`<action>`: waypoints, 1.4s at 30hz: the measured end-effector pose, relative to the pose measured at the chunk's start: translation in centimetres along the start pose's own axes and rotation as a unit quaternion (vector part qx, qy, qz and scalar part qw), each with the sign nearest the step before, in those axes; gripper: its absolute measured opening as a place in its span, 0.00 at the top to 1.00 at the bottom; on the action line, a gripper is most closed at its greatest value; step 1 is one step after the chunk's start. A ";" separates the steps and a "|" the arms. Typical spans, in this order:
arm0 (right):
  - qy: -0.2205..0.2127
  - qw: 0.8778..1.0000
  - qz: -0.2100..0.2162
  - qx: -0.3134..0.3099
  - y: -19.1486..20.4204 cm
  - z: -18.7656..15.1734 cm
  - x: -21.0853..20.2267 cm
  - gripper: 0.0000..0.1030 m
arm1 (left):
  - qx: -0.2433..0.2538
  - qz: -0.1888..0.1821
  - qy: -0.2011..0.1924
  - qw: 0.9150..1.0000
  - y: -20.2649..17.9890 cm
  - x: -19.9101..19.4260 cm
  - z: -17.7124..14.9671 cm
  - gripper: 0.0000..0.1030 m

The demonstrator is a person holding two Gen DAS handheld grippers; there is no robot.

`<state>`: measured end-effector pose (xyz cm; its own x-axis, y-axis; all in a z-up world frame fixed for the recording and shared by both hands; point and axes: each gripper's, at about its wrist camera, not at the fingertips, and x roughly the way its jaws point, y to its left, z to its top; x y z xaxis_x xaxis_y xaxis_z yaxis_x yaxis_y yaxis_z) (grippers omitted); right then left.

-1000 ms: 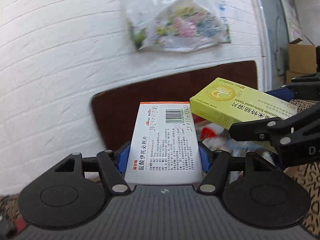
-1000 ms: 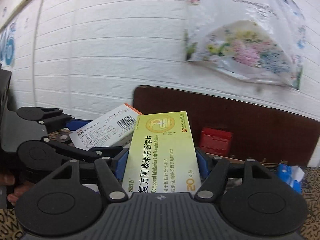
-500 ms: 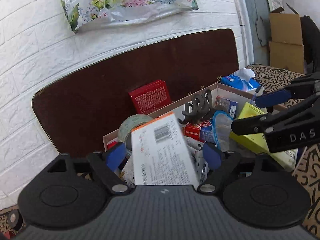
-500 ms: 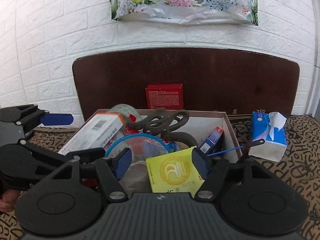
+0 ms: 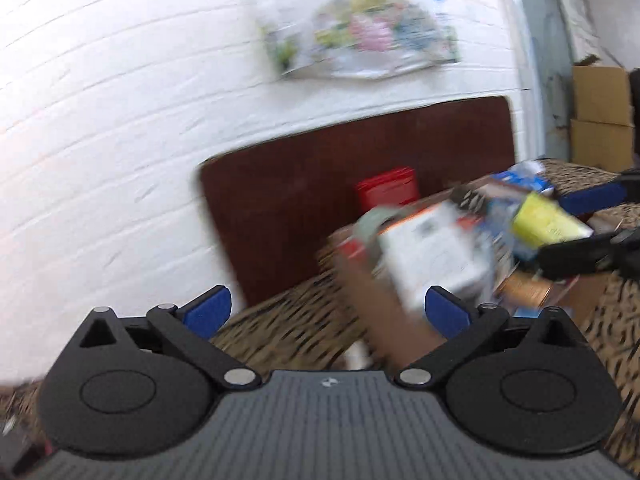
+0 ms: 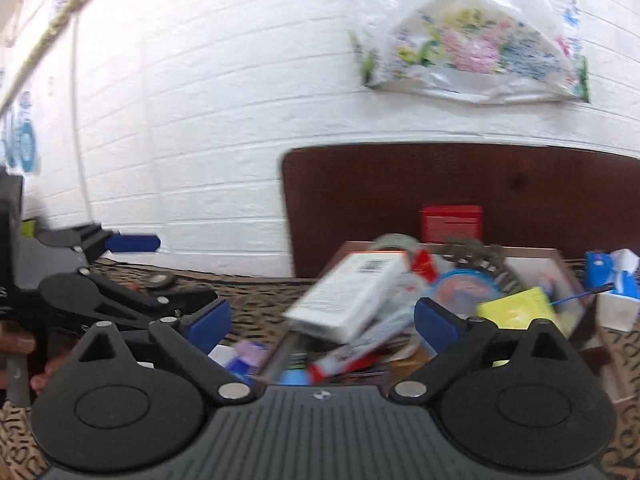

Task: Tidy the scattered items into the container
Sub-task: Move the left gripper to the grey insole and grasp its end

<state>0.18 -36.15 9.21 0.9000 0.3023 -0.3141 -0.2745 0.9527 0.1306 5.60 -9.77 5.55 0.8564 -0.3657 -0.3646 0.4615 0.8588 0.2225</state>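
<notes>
1. The white brick wall (image 6: 208, 128) fills the background, rough and painted; a crinkled clear bag with a floral print (image 6: 472, 40) hangs on it, above a dark brown wooden board (image 6: 460, 184) with rounded corners that leans against the wall.
2. A patterned tan-and-black cloth (image 5: 296, 328) covers the surface under everything.
3. The cardboard box (image 6: 532, 256), the container, is open-topped and rectangular, set just in front of the board. It is heaped full.
4. The white medicine carton (image 6: 352, 292) lies on top of the heap at the box's left side. Its long axis is tilted, the barcode end with the orange edge raised toward the far wall, the other end low and nearer the camera.
5. The yellow-green medicine carton (image 6: 516, 308) lies in the box's right part, a flat glossy face upward; blur hides which way it runs.
6. Around them in the box: a roll of tape (image 6: 394, 242), a round blue-rimmed lid (image 6: 464, 288), a dark claw hair clip (image 6: 476, 252).
7. A red box (image 6: 450, 222) stands behind the container against the board; a blue tissue pack (image 6: 612, 276) sits just right of it.
8. The left gripper (image 5: 326, 308) has just been opening; its blue-padded jaws stand wide with nothing between them.
9. The right gripper (image 6: 322, 318) has just been opening too, spread wide and empty, the white carton beyond its tips.
</notes>
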 end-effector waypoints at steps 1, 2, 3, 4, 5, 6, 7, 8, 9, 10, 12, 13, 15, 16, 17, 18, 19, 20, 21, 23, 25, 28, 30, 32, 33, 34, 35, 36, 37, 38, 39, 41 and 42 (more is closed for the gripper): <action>-0.004 1.000 0.015 -0.001 1.1 -0.3 -0.2 0.02 | -0.009 0.009 0.008 1.000 0.9 -0.7 -1.1 0.00; -0.006 1.000 0.028 -0.001 2.2 -0.7 -0.3 0.02 | -0.020 0.018 0.019 0.999 1.9 -1.2 -2.3 0.00; -0.005 0.999 0.042 -0.002 3.2 -1.1 -0.3 0.02 | -0.030 0.026 0.029 0.999 2.7 -1.8 -3.5 0.00; -0.002 0.998 0.057 -0.003 4.2 -1.5 -0.4 0.02 | -0.038 0.035 0.039 0.998 3.5 -2.2 -4.5 0.00; 0.003 0.998 0.070 -0.005 5.2 -2.0 -0.3 0.01 | -0.045 0.043 0.048 0.997 4.1 -2.5 -5.6 0.00; 0.011 0.997 0.082 -0.007 6.2 -2.5 0.0 0.01 | -0.050 0.048 0.057 0.996 4.7 -2.8 -6.6 0.00; 0.022 0.995 0.094 -0.012 7.2 -3.1 0.3 0.01 | -0.053 0.050 0.066 0.995 5.1 -3.1 -7.5 0.00; 0.034 0.994 0.101 -0.021 8.3 -3.7 0.8 0.01 | -0.054 0.053 0.073 0.994 5.4 -3.2 -8.2 0.00; 0.046 0.993 0.103 -0.029 9.1 -4.3 1.4 0.01 | -0.052 0.055 0.080 0.994 5.6 -3.1 -8.8 0.00; 0.060 0.992 0.106 -0.036 9.8 -4.9 2.1 0.01 | -0.047 0.057 0.086 0.994 5.8 -3.0 -9.2 0.00; 0.084 0.989 0.115 -0.039 10.8 -5.9 3.3 0.01 | -0.036 0.058 0.093 0.993 6.1 -2.8 -9.8 0.00; 0.093 0.988 0.119 -0.039 11.2 -6.4 3.7 0.01 | -0.031 0.054 0.094 0.994 6.4 -3.0 -10.1 0.00; 0.110 0.985 0.124 -0.038 11.8 -7.3 4.6 0.01 | -0.016 0.044 0.094 0.994 6.3 -2.4 -10.3 0.01; 0.117 0.984 0.125 -0.039 12.1 -7.8 4.7 0.01 | -0.008 0.036 0.091 0.995 6.6 -3.1 -10.8 0.01; 0.122 0.984 0.127 -0.039 12.2 -8.0 4.8 0.00 | 0.001 0.025 0.088 0.996 6.8 -3.2 -11.0 0.01; 0.127 0.983 0.129 -0.037 12.3 -8.3 4.8 0.00 | 0.011 0.013 0.085 0.996 6.8 -3.0 -11.3 0.01; 0.130 0.982 0.131 -0.035 12.3 -8.4 4.9 0.00 | 0.021 0.000 0.081 0.996 6.9 -2.7 -11.5 0.01; 0.132 0.982 0.131 -0.034 12.4 -8.6 4.9 0.00 | 0.035 -0.012 0.081 0.996 6.9 -2.3 -11.5 0.01; 0.134 0.982 0.131 -0.033 12.4 -8.7 5.0 0.00 | 0.049 -0.022 0.082 0.995 6.9 -1.8 -11.4 0.01; 0.135 0.982 0.131 -0.030 12.4 -8.8 5.1 0.00 | 0.078 -0.051 0.087 0.992 6.9 -0.4 -11.2 0.01; 0.137 0.982 0.129 -0.028 12.3 -8.8 5.1 0.00 | 0.102 -0.077 0.103 0.986 6.8 1.2 -11.1 0.01; 0.142 0.981 0.127 -0.021 11.9 -9.1 5.3 0.00 | 0.135 -0.078 0.124 0.980 6.7 3.3 -11.0 0.00; 0.148 0.981 0.127 -0.016 11.7 -9.4 5.7 0.00 | 0.132 -0.091 0.138 0.977 7.1 4.6 -11.1 0.00; 0.154 0.980 0.125 -0.012 11.5 -9.7 6.1 0.00 | 0.109 -0.107 0.148 0.977 7.7 5.6 -10.9 0.00; 0.157 0.980 0.124 -0.010 11.5 -9.8 6.3 0.00 | 0.092 -0.115 0.156 0.977 8.1 6.1 -10.8 0.00; 0.160 0.979 0.123 -0.009 11.4 -9.9 6.6 0.00 | 0.071 -0.123 0.164 0.976 8.4 6.6 -10.8 0.00; 0.162 0.979 0.122 -0.006 11.3 -10.0 6.8 0.00 | 0.050 -0.130 0.171 0.975 8.8 7.0 -10.9 0.00; 0.164 0.979 0.121 -0.002 11.2 -10.1 7.1 0.00 | 0.028 -0.137 0.174 0.975 9.2 7.3 -11.2 0.00; 0.165 0.979 0.122 0.002 11.1 -10.1 7.3 0.00 | 0.011 -0.140 0.170 0.975 9.5 7.3 -11.5 0.01; 0.164 0.979 0.123 0.005 11.1 -10.1 7.5 0.00 | 0.005 -0.141 0.163 0.977 9.6 7.0 -11.8 0.03; 0.164 0.979 0.124 0.007 11.1 -10.1 7.8 0.00 | 0.002 -0.143 0.154 0.978 9.6 6.7 -12.1 0.11; 0.162 0.979 0.123 0.005 11.4 -10.0 8.3 0.00 | 0.000 -0.145 0.143 0.979 9.6 5.8 -12.3 0.29; 0.160 0.979 0.122 0.004 11.5 -9.9 8.5 0.00 | 0.001 -0.147 0.140 0.979 9.5 5.4 -12.5 0.37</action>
<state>1.34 -22.27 -1.28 0.6545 0.5170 -0.5516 -0.4649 0.8506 0.2455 11.71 0.90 -5.58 0.5895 -0.4832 -0.6473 0.6784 0.7311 0.0721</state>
